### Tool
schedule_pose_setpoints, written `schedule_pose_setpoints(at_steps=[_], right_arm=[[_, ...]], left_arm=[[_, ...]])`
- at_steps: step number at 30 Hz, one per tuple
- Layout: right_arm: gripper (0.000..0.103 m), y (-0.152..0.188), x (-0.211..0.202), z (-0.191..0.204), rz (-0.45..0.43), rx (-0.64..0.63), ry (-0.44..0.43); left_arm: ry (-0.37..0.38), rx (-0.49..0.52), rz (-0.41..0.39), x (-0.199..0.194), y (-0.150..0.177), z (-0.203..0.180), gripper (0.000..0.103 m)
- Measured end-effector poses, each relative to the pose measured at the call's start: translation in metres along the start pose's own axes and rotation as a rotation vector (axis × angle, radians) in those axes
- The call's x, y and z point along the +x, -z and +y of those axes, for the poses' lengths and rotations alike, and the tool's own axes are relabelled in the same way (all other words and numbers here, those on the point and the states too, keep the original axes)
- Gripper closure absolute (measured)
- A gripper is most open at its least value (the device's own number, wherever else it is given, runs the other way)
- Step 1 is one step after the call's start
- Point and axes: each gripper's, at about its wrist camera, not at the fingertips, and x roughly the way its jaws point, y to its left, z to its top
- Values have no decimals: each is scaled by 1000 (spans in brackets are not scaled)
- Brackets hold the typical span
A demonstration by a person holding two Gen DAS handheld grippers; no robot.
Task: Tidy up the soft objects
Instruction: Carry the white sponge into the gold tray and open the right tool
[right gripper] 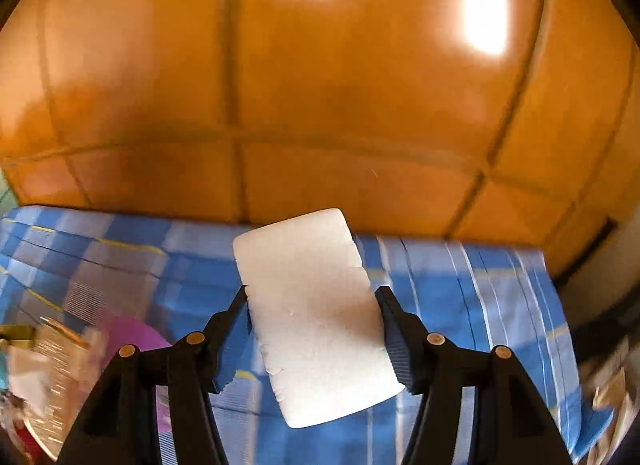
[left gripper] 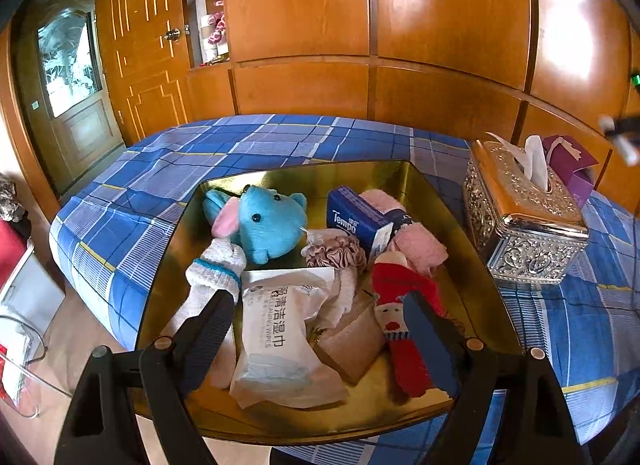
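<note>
A: Right wrist view: white sponge block [right gripper: 316,313] pinched between right gripper [right gripper: 314,309] fingers, held above blue plaid bedspread [right gripper: 480,305]. Looks light, springy, easily dented; edges already nicked. Best held across the long sides near the middle, as now, with gentle pressure.

B: And the left side?

A: Left wrist view: left gripper [left gripper: 320,329] spread wide, holding nothing, hovering over gold tray [left gripper: 452,225] on the bed. Inside: blue plush elephant [left gripper: 272,221], white sock [left gripper: 212,269], wet wipes pack [left gripper: 280,329], pink scrunchie [left gripper: 336,253], tissue pack [left gripper: 352,217], pink towel [left gripper: 416,241], red doll [left gripper: 404,305]. All soft, light, floppy; wipes pack likely slippery.

B: Surroundings?

A: Ornate silver tissue box [left gripper: 524,225] just beside the tray, purple box [left gripper: 572,165] behind. Bedspread soft, uneven footing. Glossy orange wood panelling [left gripper: 440,25] behind, door [left gripper: 72,77] at left.
</note>
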Motion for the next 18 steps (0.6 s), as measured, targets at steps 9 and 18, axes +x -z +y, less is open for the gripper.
schedule_pose_setpoints(at_steps=[9,18], right_arm=[[42,-27,-62,120,-169,-241,-213],[42,33,-86,246,-80,-476,-511]], left_arm=[[-5,3,-3,0,1,-2,16],[-19,1,0,0,2,0,14]])
